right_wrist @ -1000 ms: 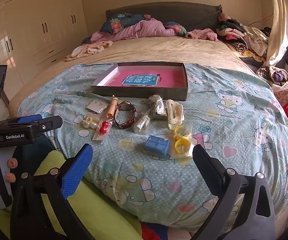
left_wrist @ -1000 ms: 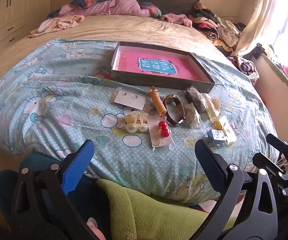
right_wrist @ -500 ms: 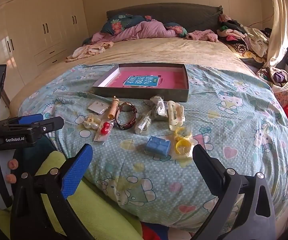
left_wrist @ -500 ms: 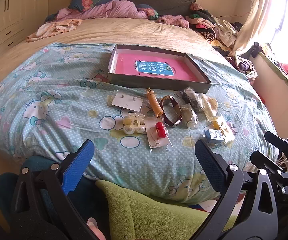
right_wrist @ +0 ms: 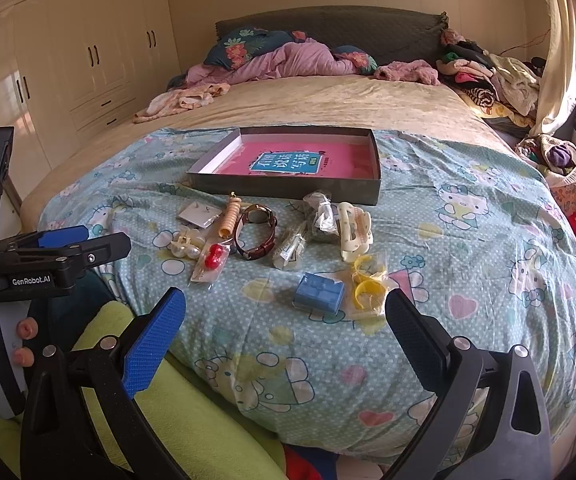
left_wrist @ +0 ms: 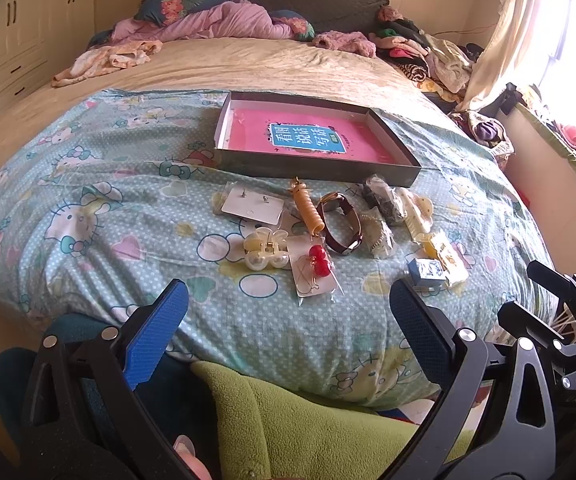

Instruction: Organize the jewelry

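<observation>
Left wrist view: the left gripper hangs with jaws wide apart and empty at the near edge of the bed. The right gripper is likewise spread and empty. Jewelry lies in a loose row across the quilt: watch, blue box, pearl clip, just before the tray.

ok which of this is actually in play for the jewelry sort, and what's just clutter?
In play:
tray
watch
red earrings
pearl clip
blue box
cream claw clip

Lying about:
clothes pile
pink blanket
wardrobe
</observation>
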`<state>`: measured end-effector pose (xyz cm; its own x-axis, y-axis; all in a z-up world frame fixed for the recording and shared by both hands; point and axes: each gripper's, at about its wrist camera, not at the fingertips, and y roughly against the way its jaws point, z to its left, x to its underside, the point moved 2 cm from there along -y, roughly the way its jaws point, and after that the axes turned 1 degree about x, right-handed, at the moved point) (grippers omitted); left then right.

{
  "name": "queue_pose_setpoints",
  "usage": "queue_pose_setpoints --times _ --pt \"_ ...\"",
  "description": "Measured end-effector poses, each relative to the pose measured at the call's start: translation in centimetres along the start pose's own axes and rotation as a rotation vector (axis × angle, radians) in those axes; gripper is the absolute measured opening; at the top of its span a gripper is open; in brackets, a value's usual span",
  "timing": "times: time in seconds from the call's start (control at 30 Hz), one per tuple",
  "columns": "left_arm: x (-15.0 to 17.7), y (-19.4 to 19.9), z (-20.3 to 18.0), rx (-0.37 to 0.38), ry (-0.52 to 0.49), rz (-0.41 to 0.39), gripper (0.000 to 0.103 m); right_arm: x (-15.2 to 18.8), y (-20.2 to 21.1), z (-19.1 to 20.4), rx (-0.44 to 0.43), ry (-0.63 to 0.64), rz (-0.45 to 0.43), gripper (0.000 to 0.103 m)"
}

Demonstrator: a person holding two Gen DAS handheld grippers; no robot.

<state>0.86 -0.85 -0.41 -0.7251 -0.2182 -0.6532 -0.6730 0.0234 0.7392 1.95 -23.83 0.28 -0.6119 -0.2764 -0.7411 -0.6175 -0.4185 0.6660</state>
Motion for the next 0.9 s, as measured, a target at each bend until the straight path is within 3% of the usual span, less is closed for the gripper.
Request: queue_pose_setpoints --times 0.9 --pt "-0.23 0.11 -0.13 0.002 -0.003 -0.008 0.094 0.35 -0.57 0.14 -0.028 0.011 0.008 0.099"
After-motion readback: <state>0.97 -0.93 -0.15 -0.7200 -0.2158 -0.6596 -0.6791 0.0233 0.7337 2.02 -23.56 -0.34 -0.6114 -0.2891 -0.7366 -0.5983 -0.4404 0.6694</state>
